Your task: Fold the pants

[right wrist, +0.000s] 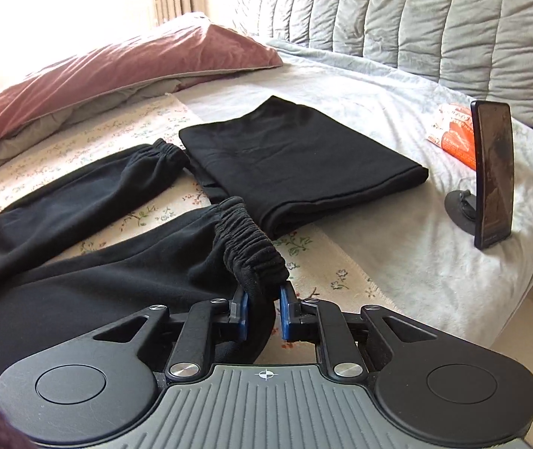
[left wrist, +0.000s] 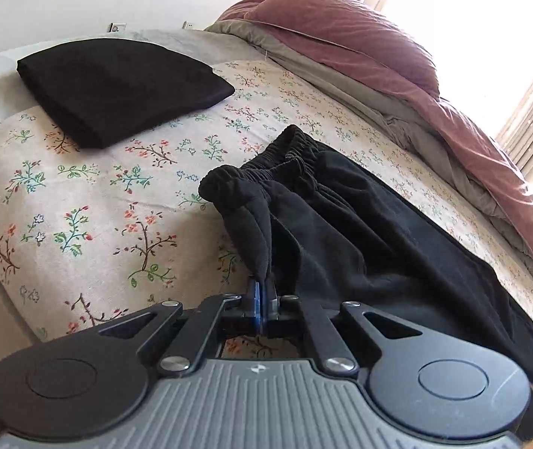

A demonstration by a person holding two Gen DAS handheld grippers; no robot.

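Observation:
Black sweatpants [left wrist: 360,224] lie spread on a floral bed cover [left wrist: 98,205]. My left gripper [left wrist: 262,284] is shut on a fold of the pants near the elastic waistband [left wrist: 285,153] and lifts it slightly. In the right wrist view the two legs [right wrist: 79,194] lie apart with elastic cuffs. My right gripper [right wrist: 262,292] is closed around the near leg's cuff [right wrist: 251,247], with the fabric pinched between the blue pads.
A folded black garment [left wrist: 116,86] [right wrist: 296,161] lies on the bed beyond the pants. A pink duvet [left wrist: 378,56] is piled along one side. A phone on a stand [right wrist: 491,172] and an orange packet [right wrist: 453,131] sit on the grey blanket [right wrist: 397,243] near the bed edge.

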